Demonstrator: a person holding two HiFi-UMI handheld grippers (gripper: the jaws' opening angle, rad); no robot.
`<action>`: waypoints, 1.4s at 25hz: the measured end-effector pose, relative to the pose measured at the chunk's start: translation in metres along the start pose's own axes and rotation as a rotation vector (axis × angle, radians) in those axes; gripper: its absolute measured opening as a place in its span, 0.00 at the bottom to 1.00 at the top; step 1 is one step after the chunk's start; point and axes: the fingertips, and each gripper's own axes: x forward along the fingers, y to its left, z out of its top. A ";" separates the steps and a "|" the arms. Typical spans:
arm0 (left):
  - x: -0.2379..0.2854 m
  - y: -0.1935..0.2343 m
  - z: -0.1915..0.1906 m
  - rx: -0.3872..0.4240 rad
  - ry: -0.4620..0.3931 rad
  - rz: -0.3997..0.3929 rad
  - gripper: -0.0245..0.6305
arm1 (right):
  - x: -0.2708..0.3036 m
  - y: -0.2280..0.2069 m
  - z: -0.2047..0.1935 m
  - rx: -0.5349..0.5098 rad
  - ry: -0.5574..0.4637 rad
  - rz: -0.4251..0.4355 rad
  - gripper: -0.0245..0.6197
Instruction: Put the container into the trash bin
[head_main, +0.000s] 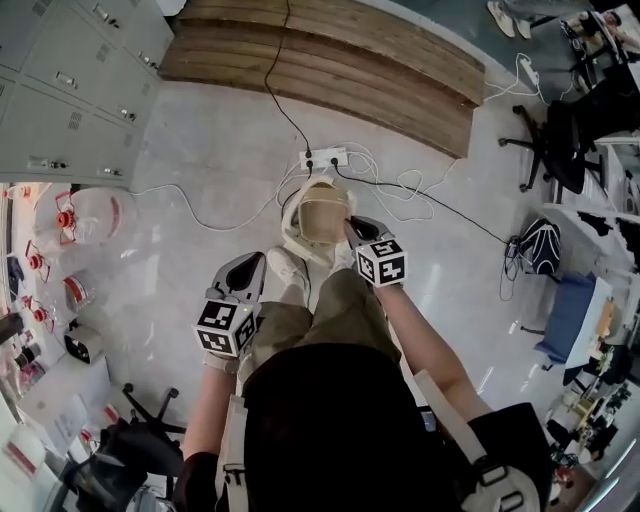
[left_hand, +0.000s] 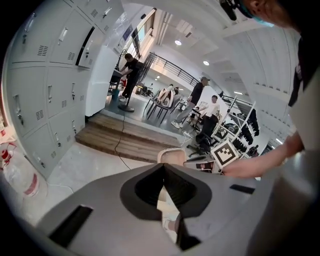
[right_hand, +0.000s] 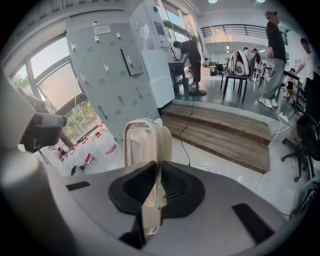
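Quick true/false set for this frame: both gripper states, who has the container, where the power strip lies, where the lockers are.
1. The right gripper is shut on the container. True.
2. The left gripper also grips the container. False: its fingers are together with nothing between them, and it is apart from the container.
3. The power strip lies on the wooden platform. False: it lies on the grey floor in front of the platform.
4. Grey lockers stand to the person's left. True.
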 end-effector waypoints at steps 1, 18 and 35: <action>0.001 0.000 -0.004 0.000 0.006 0.006 0.05 | 0.005 -0.002 -0.006 -0.002 0.014 0.005 0.11; 0.015 0.008 -0.055 -0.129 0.052 0.155 0.05 | 0.097 -0.045 -0.080 -0.049 0.216 0.038 0.11; 0.035 0.017 -0.079 -0.255 0.062 0.287 0.05 | 0.186 -0.098 -0.139 -0.045 0.424 0.065 0.11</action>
